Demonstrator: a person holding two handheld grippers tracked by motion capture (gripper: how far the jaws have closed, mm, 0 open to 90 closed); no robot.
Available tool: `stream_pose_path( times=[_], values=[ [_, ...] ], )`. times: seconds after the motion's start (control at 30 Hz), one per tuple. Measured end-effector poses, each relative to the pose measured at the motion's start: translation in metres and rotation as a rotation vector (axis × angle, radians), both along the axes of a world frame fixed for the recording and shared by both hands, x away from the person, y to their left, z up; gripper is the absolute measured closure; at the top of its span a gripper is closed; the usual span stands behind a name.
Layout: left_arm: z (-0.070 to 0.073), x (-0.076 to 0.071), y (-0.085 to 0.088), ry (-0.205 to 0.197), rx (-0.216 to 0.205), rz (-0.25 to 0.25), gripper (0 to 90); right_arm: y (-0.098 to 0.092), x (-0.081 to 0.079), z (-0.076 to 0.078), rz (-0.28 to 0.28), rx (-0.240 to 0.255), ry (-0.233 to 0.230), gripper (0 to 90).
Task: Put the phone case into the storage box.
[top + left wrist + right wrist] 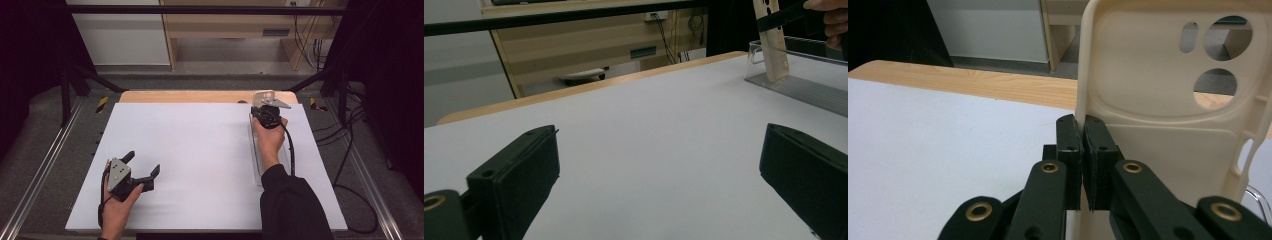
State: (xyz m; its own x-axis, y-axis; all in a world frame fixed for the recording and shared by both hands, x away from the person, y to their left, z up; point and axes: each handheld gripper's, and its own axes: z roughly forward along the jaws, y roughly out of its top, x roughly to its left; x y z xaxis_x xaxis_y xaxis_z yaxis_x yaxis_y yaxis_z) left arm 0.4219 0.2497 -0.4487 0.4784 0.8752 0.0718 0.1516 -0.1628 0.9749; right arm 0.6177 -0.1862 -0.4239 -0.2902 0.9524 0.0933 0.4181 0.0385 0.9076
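Right gripper (1082, 165) fingers clamped on cream phone case (1168, 100) edge, case cropped; left gripper (142, 170) fingers apart.

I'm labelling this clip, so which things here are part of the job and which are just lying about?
In play:
- phone case, cream, held upright, pinched at its edge by the right gripper
- clear tray under the case
- left gripper, open, low over the white table

Lying about:
- wooden furniture behind the table
- floor cables

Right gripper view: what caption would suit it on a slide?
Right gripper shut on the edge of an upright cream phone case above the white table.
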Motion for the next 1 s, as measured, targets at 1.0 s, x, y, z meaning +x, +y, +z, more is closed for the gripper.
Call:
stream_pose_path(
  times=[1.0],
  values=[
    [-0.0005, 0.0004, -0.0007, 0.002, 0.005, -0.005, 2.5, 0.0011, 0.0029, -0.0024, 0.001, -0.003, 0.000, 87.0]
  ],
)
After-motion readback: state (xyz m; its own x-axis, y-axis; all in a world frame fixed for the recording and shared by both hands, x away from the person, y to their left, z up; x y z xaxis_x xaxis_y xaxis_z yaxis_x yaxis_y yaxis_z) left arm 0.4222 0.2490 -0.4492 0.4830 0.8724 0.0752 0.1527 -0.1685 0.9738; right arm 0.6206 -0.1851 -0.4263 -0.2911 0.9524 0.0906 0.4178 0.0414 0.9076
